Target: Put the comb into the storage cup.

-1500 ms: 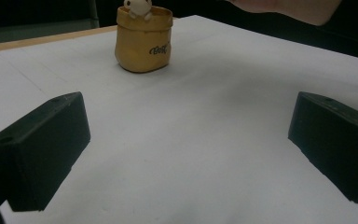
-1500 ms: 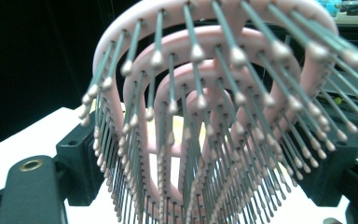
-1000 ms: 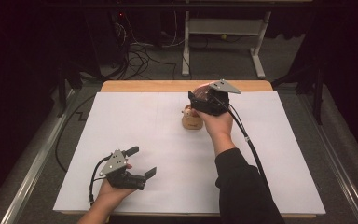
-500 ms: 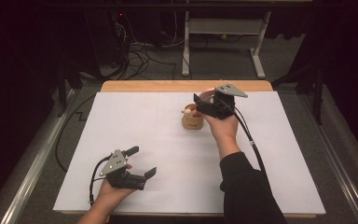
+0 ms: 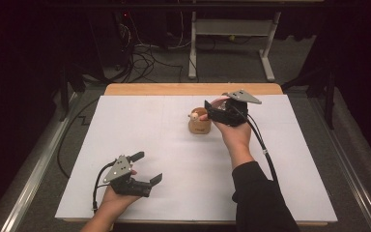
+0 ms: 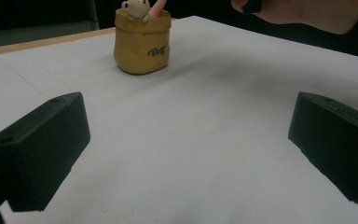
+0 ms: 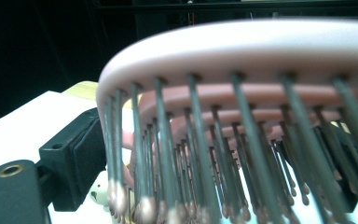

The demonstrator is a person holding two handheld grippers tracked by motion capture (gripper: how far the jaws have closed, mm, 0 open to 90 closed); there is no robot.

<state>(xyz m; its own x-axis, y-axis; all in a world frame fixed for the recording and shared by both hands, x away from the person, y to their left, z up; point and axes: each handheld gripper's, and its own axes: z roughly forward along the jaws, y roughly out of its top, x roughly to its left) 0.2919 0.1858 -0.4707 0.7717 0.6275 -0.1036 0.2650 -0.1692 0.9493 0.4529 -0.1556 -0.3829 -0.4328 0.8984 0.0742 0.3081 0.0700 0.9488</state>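
On the white table [image 5: 174, 159] in the high view, the little yellow pot [image 5: 199, 124] stands at 9 o'clock, just beside the right gripper [image 5: 211, 110]. In the left gripper view, the left gripper [image 6: 186, 154] gapes wide, pot at 12 o'clock, well apart. In the right gripper view, a pink hairbrush [image 7: 242, 60] sits between the jaws, which have just been opening; whether they squeeze it, I cannot tell.

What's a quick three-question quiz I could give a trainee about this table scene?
1. True or false: the left gripper has something between its jaws.
2. What peeks over the rim of the yellow pouch? A) a toy bear B) a spoon C) a pencil
3. What thing is seen up close, bristles down, in the view from the right gripper?

Key:
1. False. Its jaws stand wide apart over bare white table.
2. A.
3. A pink hairbrush.
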